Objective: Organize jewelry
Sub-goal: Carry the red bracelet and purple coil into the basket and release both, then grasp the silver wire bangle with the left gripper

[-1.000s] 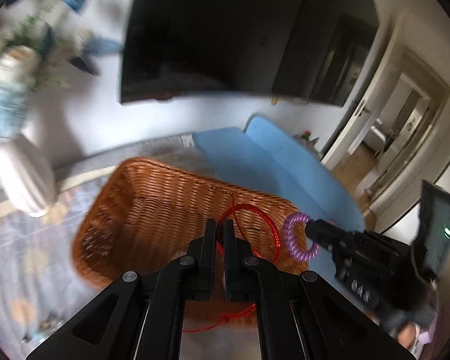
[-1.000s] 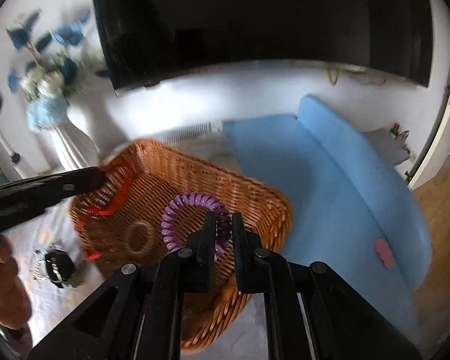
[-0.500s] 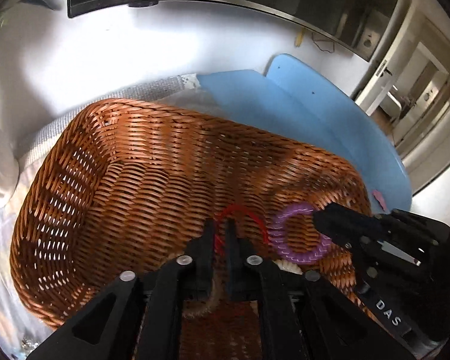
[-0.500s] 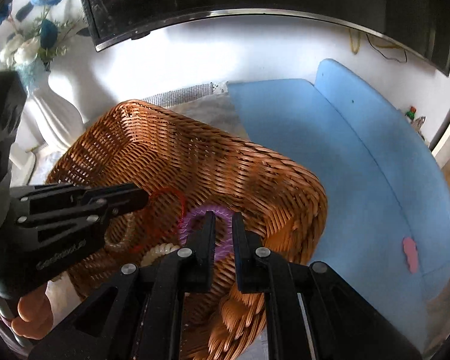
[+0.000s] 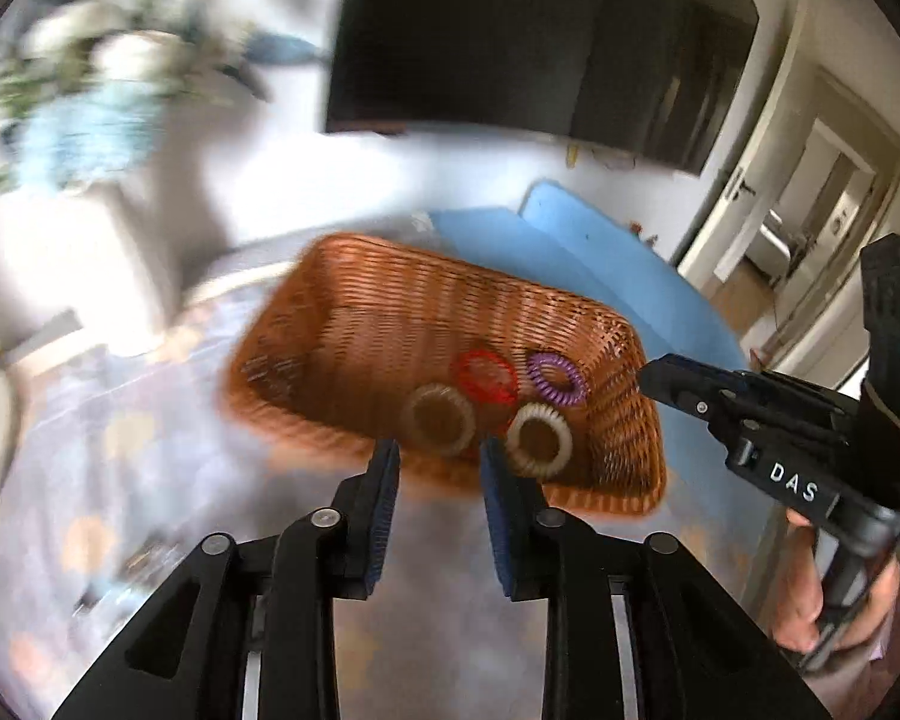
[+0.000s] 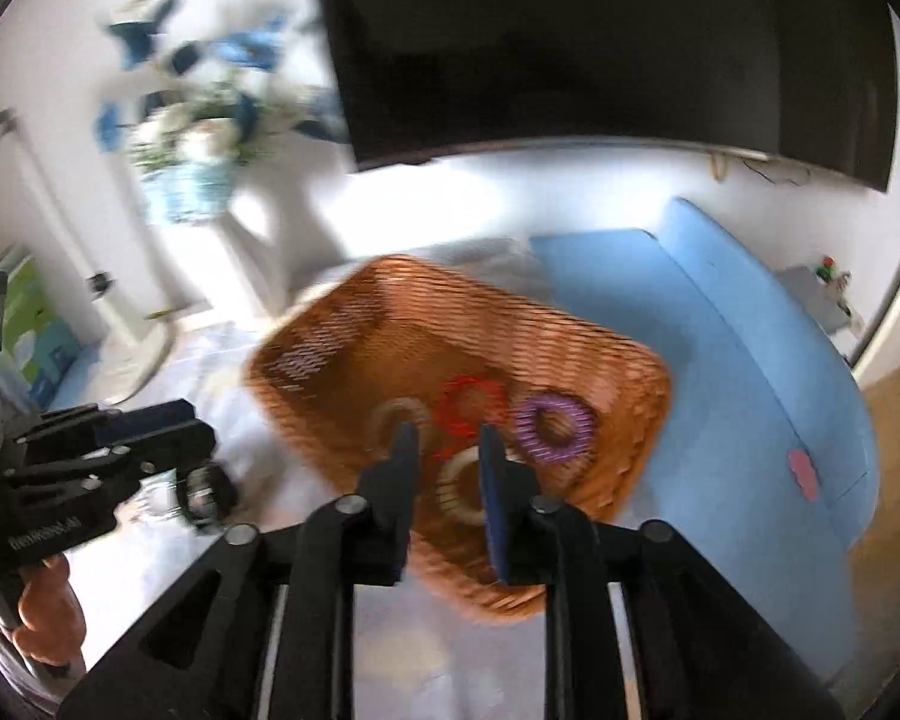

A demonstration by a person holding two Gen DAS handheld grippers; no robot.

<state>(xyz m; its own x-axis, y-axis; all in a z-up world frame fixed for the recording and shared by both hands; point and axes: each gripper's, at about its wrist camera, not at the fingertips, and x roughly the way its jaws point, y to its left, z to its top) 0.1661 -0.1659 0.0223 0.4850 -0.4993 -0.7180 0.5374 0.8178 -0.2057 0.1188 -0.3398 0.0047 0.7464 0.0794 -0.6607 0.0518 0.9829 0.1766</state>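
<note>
A brown wicker basket (image 5: 342, 300) (image 6: 354, 330) stands on the patterned cloth. Inside lie a red cord bracelet (image 5: 486, 375) (image 6: 471, 402), a purple coil ring (image 5: 555, 379) (image 6: 555, 427) and two beige coil rings (image 5: 439, 419) (image 5: 539, 439) (image 6: 459, 489). My left gripper (image 5: 438, 450) hangs in front of the basket's near wall, its jaws opening with nothing between them. My right gripper (image 6: 447, 435) hovers above the basket's near side, jaws opening too, nothing in them. Each gripper also shows in the other's view, held by a hand: the right one (image 5: 645, 371) and the left one (image 6: 207, 435).
A white vase with blue and white flowers (image 6: 198, 180) stands behind the basket on the left. A dark screen (image 6: 600, 48) hangs on the wall. A blue padded seat (image 6: 720, 348) lies to the right. A small dark trinket (image 6: 204, 495) rests on the cloth left of the basket.
Both grippers let go: the red bracelet and the purple ring now lie in the basket. Both grippers have pulled back from the basket and their jaws have parted.
</note>
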